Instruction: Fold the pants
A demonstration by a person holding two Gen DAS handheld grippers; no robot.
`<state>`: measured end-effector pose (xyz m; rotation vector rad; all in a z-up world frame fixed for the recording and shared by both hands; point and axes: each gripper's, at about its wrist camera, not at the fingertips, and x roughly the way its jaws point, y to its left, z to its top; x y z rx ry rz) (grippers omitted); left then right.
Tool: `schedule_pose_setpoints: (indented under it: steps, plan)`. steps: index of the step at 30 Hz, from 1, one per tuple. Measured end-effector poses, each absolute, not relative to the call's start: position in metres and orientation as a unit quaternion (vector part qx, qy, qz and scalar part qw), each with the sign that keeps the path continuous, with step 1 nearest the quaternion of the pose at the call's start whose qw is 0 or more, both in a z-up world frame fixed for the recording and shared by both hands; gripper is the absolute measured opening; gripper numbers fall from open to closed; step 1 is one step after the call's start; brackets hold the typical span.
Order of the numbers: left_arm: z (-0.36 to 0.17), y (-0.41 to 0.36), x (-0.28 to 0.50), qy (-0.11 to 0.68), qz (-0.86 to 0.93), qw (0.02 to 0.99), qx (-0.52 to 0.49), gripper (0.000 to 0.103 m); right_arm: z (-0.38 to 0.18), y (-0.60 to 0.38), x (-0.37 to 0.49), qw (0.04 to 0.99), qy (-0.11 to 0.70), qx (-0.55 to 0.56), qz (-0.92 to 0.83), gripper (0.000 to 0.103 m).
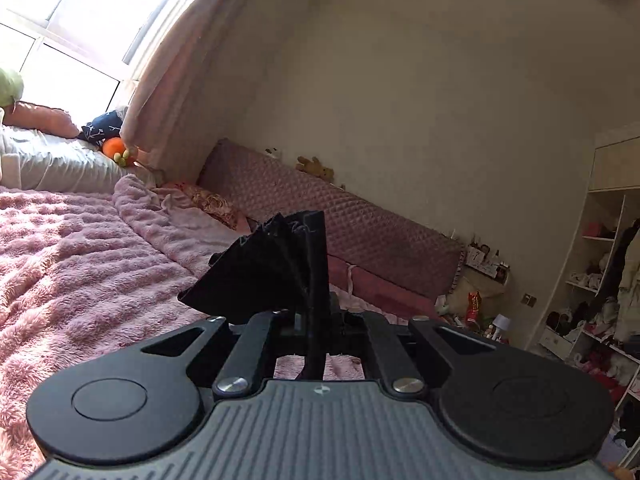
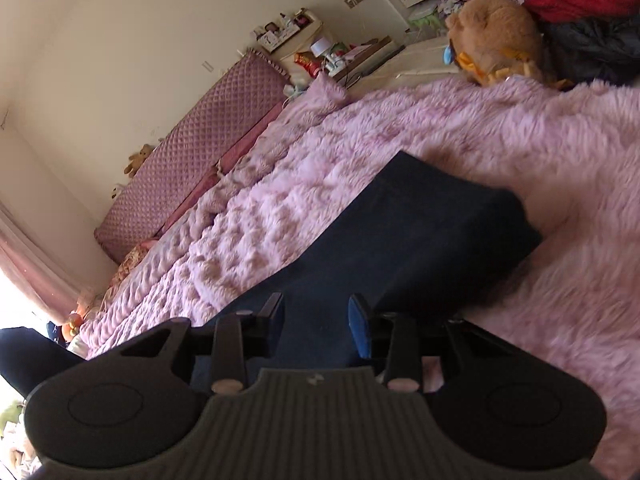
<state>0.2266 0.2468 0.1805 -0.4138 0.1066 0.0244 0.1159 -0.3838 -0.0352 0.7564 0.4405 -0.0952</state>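
Note:
My left gripper point(image 1: 314, 226) is raised over the bed, pointing roughly level, and is shut on a bunched edge of the dark pants point(image 1: 248, 276); the cloth fans out to the left of the closed fingers. In the right wrist view the navy pants point(image 2: 420, 224) lie flat on the pink fuzzy blanket point(image 2: 480, 132), with a folded end at the far right. My right gripper point(image 2: 316, 316) hovers low over the near part of the pants. Its fingers stand apart, the blue pad point(image 2: 359, 326) is bare, and the cloth shows flat in the gap.
A quilted pink headboard point(image 1: 360, 224) runs along the wall. Pillows and toys point(image 1: 116, 148) sit by the curtain point(image 1: 188, 76) and window. A brown teddy bear point(image 2: 496, 36) and a clothes pile point(image 2: 592, 36) edge the bed. Cluttered shelves point(image 1: 600, 304) stand at right.

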Motion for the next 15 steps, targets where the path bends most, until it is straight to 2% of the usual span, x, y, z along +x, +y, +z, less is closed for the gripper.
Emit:
schedule_pose_setpoints:
  steps: [2, 3, 4, 6, 10, 15]
  plan:
    - [0.192, 0.221, 0.224, 0.055, -0.007, 0.977, -0.206, 0.005, -0.040, -0.408, 0.114, 0.897, 0.223, 0.380, -0.044, 0.031]
    - [0.196, 0.208, 0.224, 0.057, -0.013, 0.977, -0.205, 0.005, -0.046, -0.419, 0.112, 0.889, 0.228, 0.394, -0.053, 0.017]
    - [0.199, 0.194, 0.223, 0.060, -0.021, 0.977, -0.204, 0.005, -0.050, -0.428, 0.108, 0.884, 0.223, 0.404, -0.072, 0.008]
    - [0.201, 0.170, 0.219, 0.062, -0.037, 0.974, -0.213, 0.005, -0.053, -0.442, 0.099, 0.887, 0.205, 0.403, -0.096, 0.008]
    - [0.191, 0.123, 0.211, 0.075, -0.075, 0.965, -0.239, 0.005, -0.037, -0.463, 0.098, 0.910, 0.203, 0.308, -0.191, 0.014]
    - [0.178, 0.055, 0.203, 0.101, -0.115, 0.961, -0.231, 0.005, -0.023, -0.508, 0.105, 0.910, 0.153, 0.348, -0.166, 0.015]
